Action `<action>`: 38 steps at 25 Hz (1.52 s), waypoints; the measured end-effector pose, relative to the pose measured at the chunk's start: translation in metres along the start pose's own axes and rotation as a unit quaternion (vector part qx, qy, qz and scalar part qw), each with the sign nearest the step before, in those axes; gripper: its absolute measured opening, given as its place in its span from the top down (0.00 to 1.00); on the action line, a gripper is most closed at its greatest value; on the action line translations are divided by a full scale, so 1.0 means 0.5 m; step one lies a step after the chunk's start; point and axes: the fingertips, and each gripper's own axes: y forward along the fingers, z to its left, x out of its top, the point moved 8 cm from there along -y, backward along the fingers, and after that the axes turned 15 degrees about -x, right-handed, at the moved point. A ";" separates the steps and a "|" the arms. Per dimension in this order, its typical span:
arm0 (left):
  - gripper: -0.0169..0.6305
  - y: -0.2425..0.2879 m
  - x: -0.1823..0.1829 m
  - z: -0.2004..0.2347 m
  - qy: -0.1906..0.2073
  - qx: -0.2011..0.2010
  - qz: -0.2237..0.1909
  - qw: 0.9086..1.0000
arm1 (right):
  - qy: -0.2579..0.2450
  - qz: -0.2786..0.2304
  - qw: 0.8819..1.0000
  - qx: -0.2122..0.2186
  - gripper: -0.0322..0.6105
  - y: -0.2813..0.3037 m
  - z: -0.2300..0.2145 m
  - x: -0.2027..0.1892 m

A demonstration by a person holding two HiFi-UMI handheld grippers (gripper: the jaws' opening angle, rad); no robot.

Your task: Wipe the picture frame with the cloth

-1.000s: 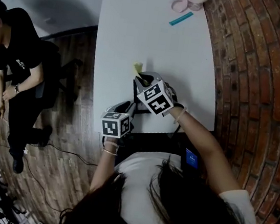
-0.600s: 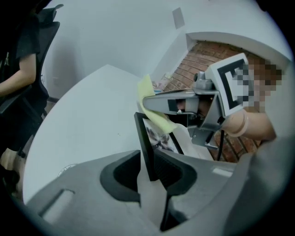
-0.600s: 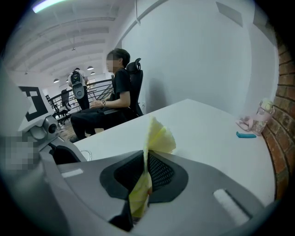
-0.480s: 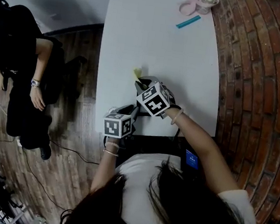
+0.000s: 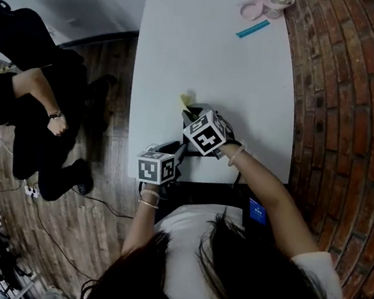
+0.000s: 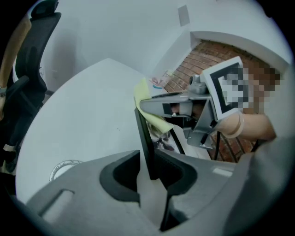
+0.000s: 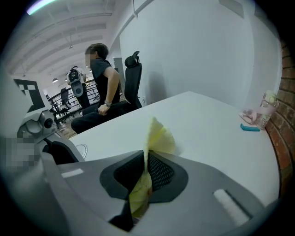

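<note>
A thin black picture frame (image 6: 144, 133) stands upright on edge on the white table (image 5: 207, 51), its picture (image 6: 164, 141) facing right. My left gripper (image 6: 147, 162) is shut on the frame's near edge, both pads against it. Its jaws have just been opening a little, and the frame is still between them. My right gripper (image 7: 144, 171) is shut on a folded yellow cloth (image 7: 159, 137), which fans out above its jaws. In the left gripper view the yellow cloth (image 6: 144, 97) lies over the frame's top edge. From the head view the cloth (image 5: 184, 99) sticks out beyond the right gripper (image 5: 189, 115).
At the table's far right corner are pink items (image 5: 254, 7) and a teal strip (image 5: 252, 29). A brick wall (image 5: 346, 99) runs along the right side. A person (image 5: 34, 110) in black sits by an office chair (image 7: 132, 78) left of the table.
My right gripper and the cloth have come down slightly along the frame. The left gripper has stayed in place. The seated person at the left has shifted and leaned over.
</note>
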 end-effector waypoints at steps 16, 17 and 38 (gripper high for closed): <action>0.82 -0.003 -0.001 0.002 0.003 0.000 -0.003 1.000 | 0.011 0.005 1.000 -0.020 0.90 -0.010 -0.018 -0.017; 0.82 -0.003 -0.001 0.002 0.002 -0.001 -0.002 1.000 | 0.012 0.006 1.000 -0.022 0.90 -0.011 -0.020 -0.018; 0.82 -0.001 0.000 0.007 -0.002 -0.005 0.001 1.000 | 0.035 0.015 0.998 -0.051 0.90 -0.033 -0.060 -0.052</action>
